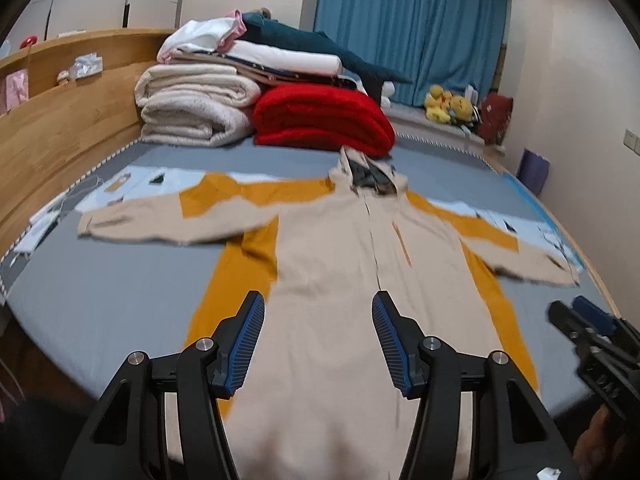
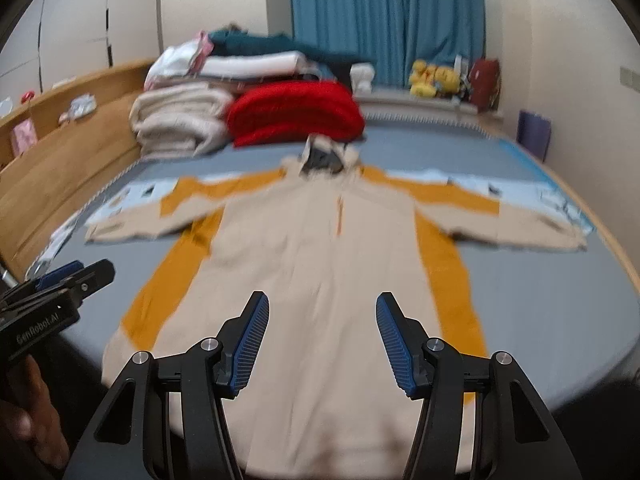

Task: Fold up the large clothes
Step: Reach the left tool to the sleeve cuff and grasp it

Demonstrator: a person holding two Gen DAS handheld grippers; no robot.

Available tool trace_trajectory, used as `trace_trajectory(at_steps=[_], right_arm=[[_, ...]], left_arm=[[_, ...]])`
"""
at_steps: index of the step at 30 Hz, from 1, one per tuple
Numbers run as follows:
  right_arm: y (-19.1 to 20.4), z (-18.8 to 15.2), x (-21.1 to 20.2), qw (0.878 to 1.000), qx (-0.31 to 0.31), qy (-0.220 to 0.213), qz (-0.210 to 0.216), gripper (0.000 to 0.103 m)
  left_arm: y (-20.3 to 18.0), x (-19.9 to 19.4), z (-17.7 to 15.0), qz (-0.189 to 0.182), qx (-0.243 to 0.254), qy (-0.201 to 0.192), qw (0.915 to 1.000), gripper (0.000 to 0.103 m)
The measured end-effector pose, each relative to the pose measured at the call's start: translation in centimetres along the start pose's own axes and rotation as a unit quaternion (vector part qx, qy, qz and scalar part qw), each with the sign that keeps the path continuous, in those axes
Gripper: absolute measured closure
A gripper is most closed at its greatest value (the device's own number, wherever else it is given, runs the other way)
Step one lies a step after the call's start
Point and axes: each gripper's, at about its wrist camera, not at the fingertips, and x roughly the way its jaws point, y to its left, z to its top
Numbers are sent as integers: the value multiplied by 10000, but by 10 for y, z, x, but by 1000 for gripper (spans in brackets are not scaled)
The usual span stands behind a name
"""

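Beige-and-mustard coat (image 1: 328,240) lies spread flat beyond both empty claws.

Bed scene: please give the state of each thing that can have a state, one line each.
jacket: spread flat on the bed, front up, both sleeves stretched out, not folded.
red blanket: folded, behind the hood.
cream blankets: folded and stacked.
curtain: drawn closed.
left gripper: open, empty, above the hem.
right gripper: open, empty.
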Motion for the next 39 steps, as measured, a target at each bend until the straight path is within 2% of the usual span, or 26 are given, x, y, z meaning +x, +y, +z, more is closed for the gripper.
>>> trace_trajectory(at_steps=[5, 9, 13, 17, 21, 25, 30, 34, 39], right_arm=[[-10, 54, 40, 9995, -202, -230, -8, 46], [-15, 97, 84, 9992, -345, -192, 117, 46], [-22, 139, 130, 9995, -276, -151, 93, 46], [-23, 171, 169, 9992, -312, -199, 116, 46], [-19, 179, 197, 9986, -408, -296, 146, 46], [-18, 170, 232, 9993, -353, 45, 135, 46], [-11, 171, 247, 9984, -537, 21, 168, 46], [-7, 170, 259, 9983, -520, 155, 212, 46], [-2, 168, 275, 9977, -521, 349, 264, 46]], left_arm=[[16, 53, 45, 184, 153, -127, 9996, 51], [38, 108, 76, 234, 68, 126, 9996, 56], [56, 148, 92, 396, -55, 328, 9987, 60], [69, 175, 102, 593, -37, 342, 9976, 60], [82, 201, 105, 742, 116, 423, 9963, 60], [100, 225, 101, 758, 150, 517, 9957, 60], [161, 262, 100, 851, -526, 900, 9909, 60], [243, 281, 100, 1382, -1270, 1020, 9769, 61], [345, 291, 88, 1903, -2036, 1056, 9545, 61]])
